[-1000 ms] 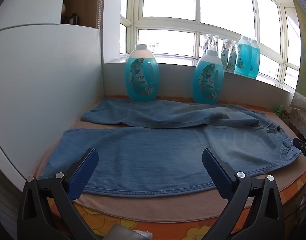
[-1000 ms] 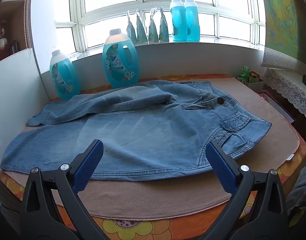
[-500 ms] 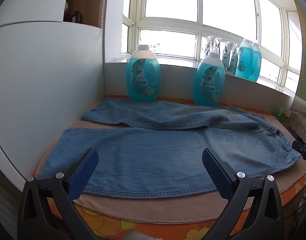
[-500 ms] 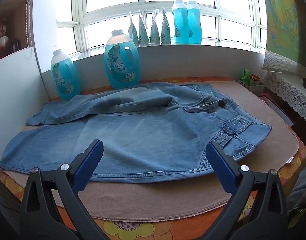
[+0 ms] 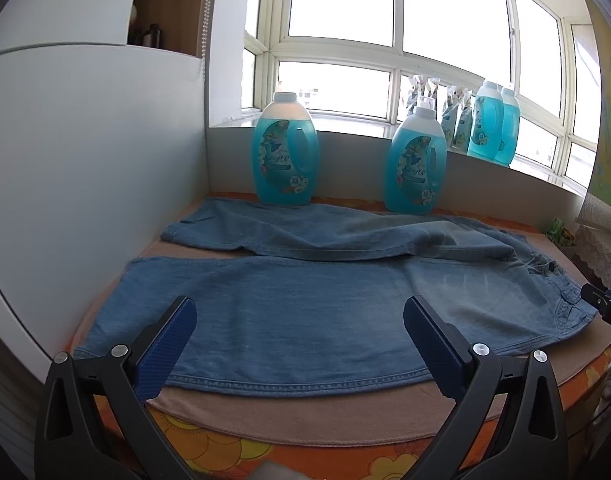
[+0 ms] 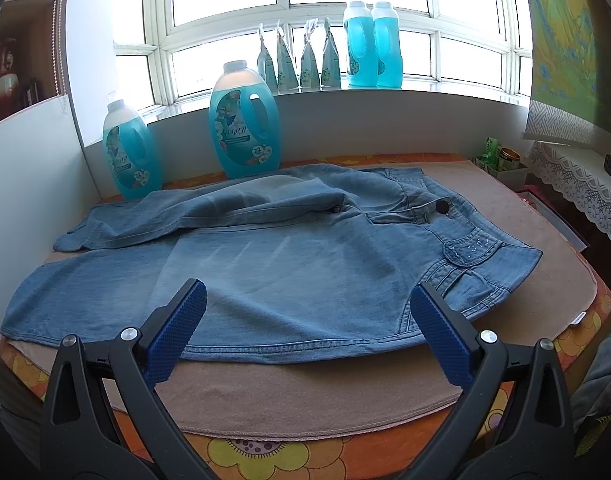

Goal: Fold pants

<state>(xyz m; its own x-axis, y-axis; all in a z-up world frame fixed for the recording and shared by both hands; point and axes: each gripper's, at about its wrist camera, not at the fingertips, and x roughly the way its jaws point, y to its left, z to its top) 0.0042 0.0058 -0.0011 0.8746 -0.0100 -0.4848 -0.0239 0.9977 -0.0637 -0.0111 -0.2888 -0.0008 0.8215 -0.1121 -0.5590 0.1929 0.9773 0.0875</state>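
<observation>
A pair of light blue jeans [image 5: 305, 312] [image 6: 289, 272] lies spread across a tan mat, legs to the left, waistband with a dark button [image 6: 442, 207] to the right. The far leg [image 5: 325, 236] rests crumpled and partly over the near one. My left gripper [image 5: 299, 332] hangs open above the near leg's front hem, nothing between its blue pads. Over the near edge of the hip area my right gripper [image 6: 311, 316] is open too and holds nothing. The right gripper's tip shows at the right edge of the left wrist view.
Two big blue detergent bottles [image 5: 286, 152] [image 5: 416, 164] stand at the back against the sill wall. More bottles [image 6: 371, 46] and pouches [image 6: 297, 58] line the windowsill. A white panel [image 5: 85, 168] walls the left side. Small tins [image 6: 501, 158] sit at the far right. Orange flowered cloth [image 6: 265, 454] covers the table's front edge.
Both wrist views have drifted slightly nearer and lower toward the jeans. The jeans lie as before and both grippers stay open.
</observation>
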